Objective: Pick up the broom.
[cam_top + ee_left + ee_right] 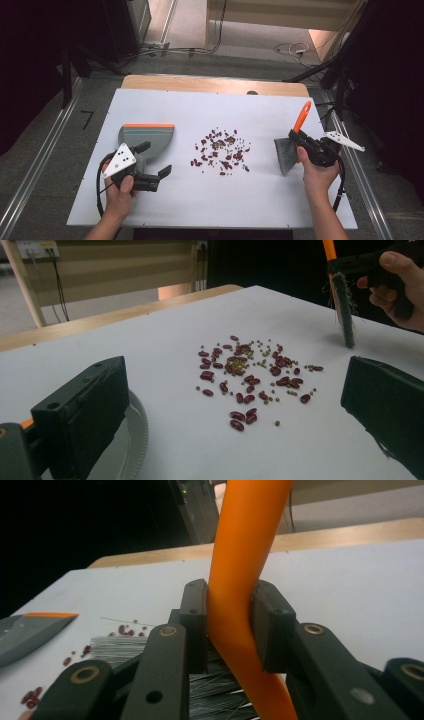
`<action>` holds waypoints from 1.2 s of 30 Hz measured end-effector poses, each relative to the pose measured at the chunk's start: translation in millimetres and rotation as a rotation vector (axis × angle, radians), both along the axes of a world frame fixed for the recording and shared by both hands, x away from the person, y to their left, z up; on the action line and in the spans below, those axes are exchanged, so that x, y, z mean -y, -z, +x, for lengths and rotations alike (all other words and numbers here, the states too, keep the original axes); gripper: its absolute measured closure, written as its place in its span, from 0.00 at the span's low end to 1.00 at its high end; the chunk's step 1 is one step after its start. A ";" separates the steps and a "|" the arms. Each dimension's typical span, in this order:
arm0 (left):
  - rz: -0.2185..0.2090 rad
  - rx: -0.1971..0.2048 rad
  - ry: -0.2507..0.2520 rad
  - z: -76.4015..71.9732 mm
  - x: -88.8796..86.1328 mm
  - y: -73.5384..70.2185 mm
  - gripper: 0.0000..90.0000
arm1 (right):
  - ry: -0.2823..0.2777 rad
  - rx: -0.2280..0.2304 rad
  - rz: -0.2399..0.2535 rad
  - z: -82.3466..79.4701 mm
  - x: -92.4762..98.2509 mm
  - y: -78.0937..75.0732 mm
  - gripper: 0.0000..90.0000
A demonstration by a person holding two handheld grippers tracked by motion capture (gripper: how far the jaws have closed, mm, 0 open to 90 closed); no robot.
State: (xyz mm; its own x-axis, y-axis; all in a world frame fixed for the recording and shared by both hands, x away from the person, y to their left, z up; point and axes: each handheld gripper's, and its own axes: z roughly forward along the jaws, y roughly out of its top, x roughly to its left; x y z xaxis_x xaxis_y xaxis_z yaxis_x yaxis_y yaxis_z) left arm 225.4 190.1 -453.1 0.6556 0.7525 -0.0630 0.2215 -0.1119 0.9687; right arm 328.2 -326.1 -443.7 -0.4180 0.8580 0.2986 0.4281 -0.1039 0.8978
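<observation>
The right gripper [301,142] clamps the brush [291,145] by its orange handle, bristles toward the scattered beans [220,151] mid-table for sweeping, while the left gripper [155,161] waits open-jawed beside the dustpan [147,140].

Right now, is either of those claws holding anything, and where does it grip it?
The right gripper clamps the brush by its orange handle, just above the bristles. The left gripper is open, holding nothing.
</observation>
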 end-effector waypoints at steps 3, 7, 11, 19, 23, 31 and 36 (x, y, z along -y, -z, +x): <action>-0.001 0.002 0.002 0.1 2.9 -1.0 0.00 | -0.002 0.030 -0.012 -3.5 -3.9 -4.8 0.76; -0.001 0.005 0.009 0.5 9.5 -2.2 0.00 | -0.028 0.081 -0.016 -12.1 -15.5 -18.6 0.76; -0.009 0.009 0.021 1.4 17.1 -4.4 0.00 | -0.042 0.101 0.000 -16.9 -23.4 -25.3 0.76; -0.011 0.008 0.046 6.1 32.7 -5.6 0.00 | -0.107 0.135 -0.007 -27.2 -53.5 -34.3 0.76; -0.002 0.009 0.072 8.0 42.9 -7.4 0.00 | -0.142 0.145 -0.015 -30.5 -68.6 -36.3 0.76; -0.001 0.004 0.100 10.6 55.9 -9.7 0.00 | -0.217 0.157 -0.014 -34.2 -99.5 -40.0 0.76; -0.010 -0.006 0.113 14.2 64.9 -12.8 0.00 | -0.253 0.159 -0.016 -36.6 -116.3 -41.8 0.76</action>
